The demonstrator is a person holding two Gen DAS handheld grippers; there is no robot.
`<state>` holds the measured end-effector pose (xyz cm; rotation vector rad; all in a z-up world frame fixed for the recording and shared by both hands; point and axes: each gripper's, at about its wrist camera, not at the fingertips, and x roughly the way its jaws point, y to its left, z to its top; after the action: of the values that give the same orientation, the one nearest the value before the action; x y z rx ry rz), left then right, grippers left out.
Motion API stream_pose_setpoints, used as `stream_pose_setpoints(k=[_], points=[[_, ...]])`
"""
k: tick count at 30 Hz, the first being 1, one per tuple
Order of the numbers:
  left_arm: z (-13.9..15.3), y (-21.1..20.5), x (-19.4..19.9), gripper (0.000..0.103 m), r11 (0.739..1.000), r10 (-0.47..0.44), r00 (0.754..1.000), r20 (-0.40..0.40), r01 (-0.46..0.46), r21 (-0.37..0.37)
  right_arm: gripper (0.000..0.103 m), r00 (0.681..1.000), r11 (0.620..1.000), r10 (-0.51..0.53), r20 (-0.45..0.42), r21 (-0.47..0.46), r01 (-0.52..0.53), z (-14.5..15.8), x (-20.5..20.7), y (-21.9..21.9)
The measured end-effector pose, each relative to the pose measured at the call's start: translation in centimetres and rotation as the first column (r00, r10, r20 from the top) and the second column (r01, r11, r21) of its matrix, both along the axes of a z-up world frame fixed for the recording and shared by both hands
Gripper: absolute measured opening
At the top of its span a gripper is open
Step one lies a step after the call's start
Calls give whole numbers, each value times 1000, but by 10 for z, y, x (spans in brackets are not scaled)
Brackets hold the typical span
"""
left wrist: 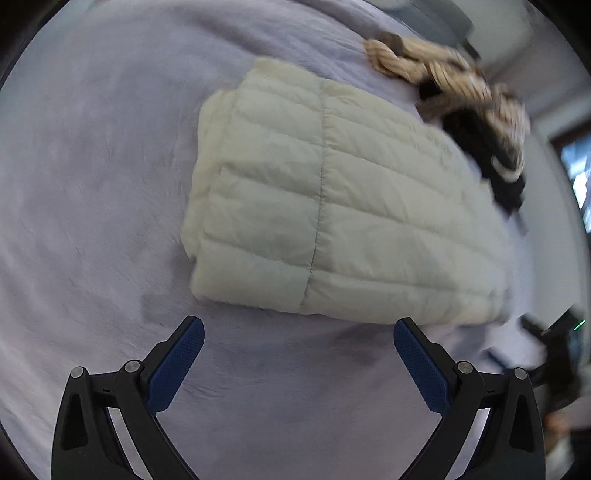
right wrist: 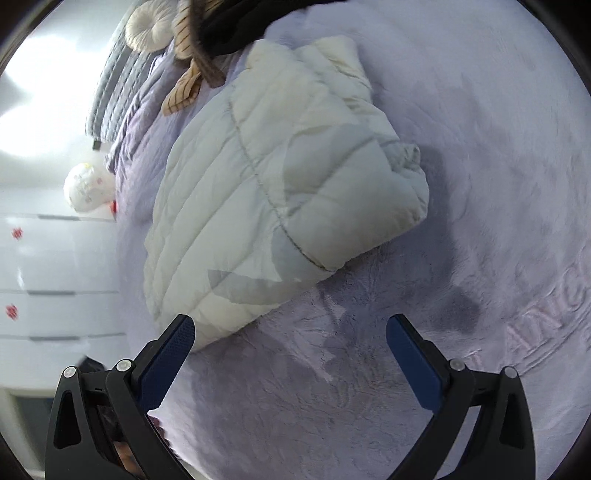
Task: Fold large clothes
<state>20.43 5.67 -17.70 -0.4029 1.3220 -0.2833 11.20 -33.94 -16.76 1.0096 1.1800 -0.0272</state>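
A cream quilted puffer jacket [left wrist: 332, 199] lies folded into a thick rectangle on the lilac bedspread [left wrist: 92, 184]. It also shows in the right wrist view [right wrist: 266, 192], with its bunched end at the right. My left gripper [left wrist: 298, 336] is open and empty, hanging just short of the jacket's near edge. My right gripper [right wrist: 290, 334] is open and empty above the bedspread [right wrist: 480, 184], its left finger [right wrist: 170, 362] near the jacket's near corner.
A pile of tan striped and black clothes [left wrist: 476, 110] lies beyond the jacket; it also shows in the right wrist view [right wrist: 207, 44]. A grey headboard [right wrist: 110, 92], a round cushion [right wrist: 147, 26] and white drawers [right wrist: 55, 280] stand beside the bed.
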Motion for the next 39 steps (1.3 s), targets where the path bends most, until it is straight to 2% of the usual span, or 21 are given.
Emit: stream_pose_setpoints(k=[1,4,9,19,27,28,29,30,31,32,33,34,36,39], points=[[-4,6,0,103,998,27,1000,-15,-27,-58,103,1000,999,-21,8,31,21,-5,0,-2],[-14,17,-3,103,981,83,996,-42,-89,-174,103,998,994,-59,28,90,57,-14,1,-4],[-32,25,6,103,961,124,989,-79,-140,-239,103,989,976,-135,52,180,124,-30,6,-8],[-48,15,36,103,971,146,989,-25,-148,-188,103,969,927,-217,120,335,166,-52,38,-9],[-56,15,51,103,968,213,977,17,-209,-142,103,966,917,-237,109,355,185,-68,58,-8],[-55,15,53,100,966,224,974,24,-219,-135,103,965,914,-243,103,358,192,-70,60,-7],[-54,14,54,92,966,231,972,31,-226,-128,103,964,912,-248,99,360,198,-71,58,-9],[-53,15,54,86,965,236,971,38,-230,-124,101,961,909,-260,90,360,212,-72,59,-9],[-51,16,55,74,965,239,970,47,-232,-124,98,960,905,-269,84,363,221,-73,57,-9],[-49,16,56,58,965,239,970,54,-230,-129,87,958,902,-277,76,364,232,-74,58,-10],[-47,17,57,50,965,233,970,63,-223,-138,66,957,900,-281,67,365,238,-75,57,-10],[-45,17,58,40,967,226,972,71,-215,-138,58,956,891,-287,62,384,243,-78,57,-10],[-35,15,58,32,977,190,976,103,-178,-114,40,951,876,-302,72,415,247,-78,56,-10],[-17,6,56,28,991,128,978,167,-121,-55,28,949,878,-297,104,420,229,-71,56,-7]])
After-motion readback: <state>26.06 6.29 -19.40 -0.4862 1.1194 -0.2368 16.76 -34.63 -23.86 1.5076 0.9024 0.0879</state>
